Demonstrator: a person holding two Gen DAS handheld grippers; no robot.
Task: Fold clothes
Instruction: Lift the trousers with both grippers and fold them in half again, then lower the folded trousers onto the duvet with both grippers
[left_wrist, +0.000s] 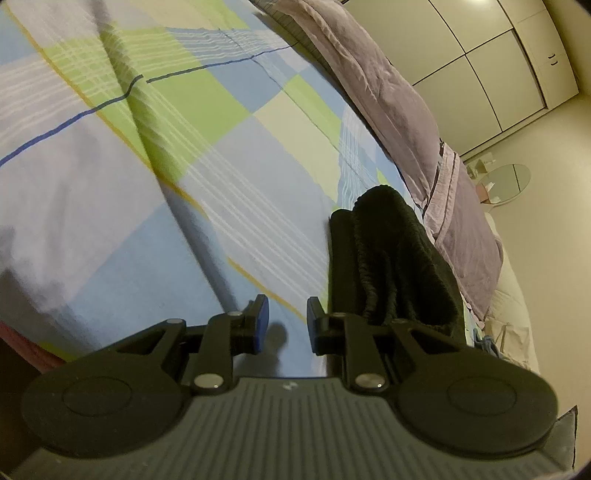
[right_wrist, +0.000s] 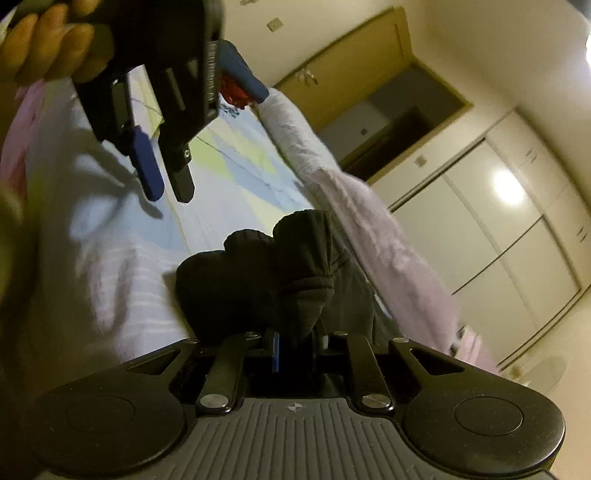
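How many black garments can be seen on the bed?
1: a bunched black garment lies on the checked sheet beside the purple blanket, pinched by the right gripper. Others may be hidden.

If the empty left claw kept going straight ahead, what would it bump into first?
Probably the checked blue-and-green bedsheet: the open left claw points at bare sheet, with the bunched black garment just to its right.

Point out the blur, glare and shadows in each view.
Left wrist: bedsheet smeared at left; left gripper casts a soft shadow.
Right wrist: lamp glare on wardrobe doors; hand blurred; black garment underexposed.
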